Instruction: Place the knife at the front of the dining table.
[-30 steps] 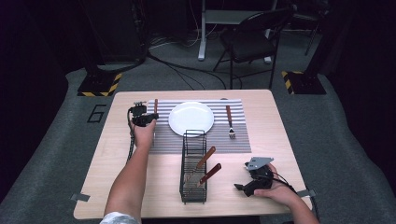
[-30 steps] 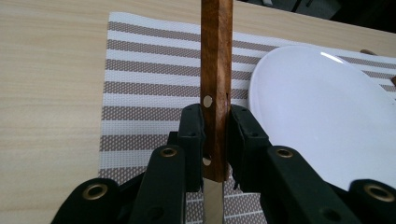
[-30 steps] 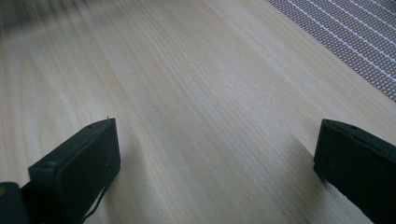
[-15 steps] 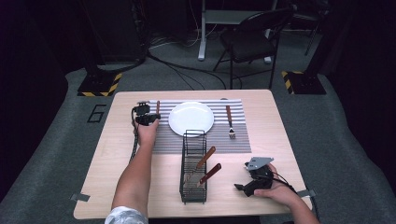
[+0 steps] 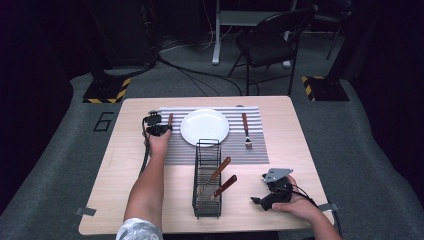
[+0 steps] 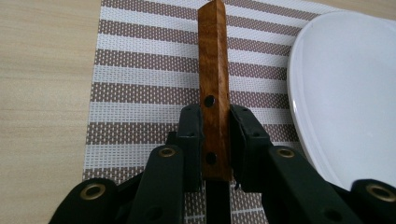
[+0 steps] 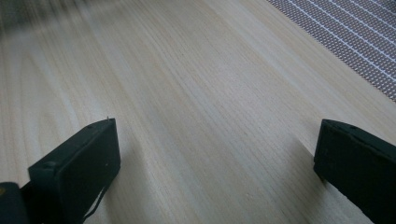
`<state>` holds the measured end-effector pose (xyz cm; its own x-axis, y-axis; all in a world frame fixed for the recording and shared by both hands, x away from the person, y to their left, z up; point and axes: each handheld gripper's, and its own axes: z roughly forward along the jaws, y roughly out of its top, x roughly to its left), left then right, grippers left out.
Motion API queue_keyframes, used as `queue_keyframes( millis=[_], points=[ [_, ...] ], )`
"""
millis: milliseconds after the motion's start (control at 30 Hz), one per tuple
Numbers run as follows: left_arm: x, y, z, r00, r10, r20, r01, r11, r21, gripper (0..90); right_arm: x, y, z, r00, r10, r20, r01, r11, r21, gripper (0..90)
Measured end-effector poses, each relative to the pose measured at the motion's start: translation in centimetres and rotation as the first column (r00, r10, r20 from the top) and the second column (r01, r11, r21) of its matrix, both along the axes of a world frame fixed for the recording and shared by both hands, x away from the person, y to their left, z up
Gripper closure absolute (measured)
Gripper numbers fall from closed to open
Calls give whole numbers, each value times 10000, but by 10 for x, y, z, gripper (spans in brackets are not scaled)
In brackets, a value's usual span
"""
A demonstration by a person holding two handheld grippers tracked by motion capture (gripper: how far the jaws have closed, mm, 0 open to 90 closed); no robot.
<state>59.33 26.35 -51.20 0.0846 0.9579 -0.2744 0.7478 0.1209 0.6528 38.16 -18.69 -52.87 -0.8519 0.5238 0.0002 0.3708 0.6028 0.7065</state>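
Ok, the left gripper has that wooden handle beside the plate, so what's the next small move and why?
Probably open the left gripper and draw back: its jaws clamp the wooden-handled utensil, which looks to lie low along the striped placemat left of the white plate, though contact isn't certain.

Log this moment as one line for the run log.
left claw: shut on brown wooden utensil handle above striped placemat, beside white round plate | right claw: open, over bare wooden table

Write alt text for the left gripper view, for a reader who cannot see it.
The left claw is shut on a wooden handle that points away from the camera over a striped placemat. A white plate lies on the mat just right of it, and bare wooden table shows at left.
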Motion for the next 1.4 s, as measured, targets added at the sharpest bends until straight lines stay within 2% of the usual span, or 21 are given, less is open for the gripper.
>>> queue_keyframes(
  millis=[433,500,633,833,1033,1233,1400],
  points=[
    [0,0,-1,10000,81,55,-80,9998,-183,738,0,0,0,10000,-3,-3,3,10000,-1,0],
    [-1,0,0,10000,29,24,-29,9999,-100,716,0,0,0,10000,-2,0,2,10000,0,0],
    [-2,3,3,9998,104,170,-100,9997,-244,682,0,0,0,10000,1,0,-1,10000,1,0],
    [-11,14,13,9985,194,518,-174,9991,-399,610,0,0,0,10000,-1,0,1,10000,-1,0],
    [-18,22,22,9979,79,643,-57,9994,-346,564,0,0,0,10000,-1,2,1,10000,-2,0],
    [-30,26,37,9961,-259,846,278,9994,-219,541,0,0,0,10000,-3,-1,3,10000,-4,0],
    [-44,29,54,9898,-709,1239,722,9974,-54,522,0,0,0,10000,-6,11,6,10000,0,0]
  ],
)
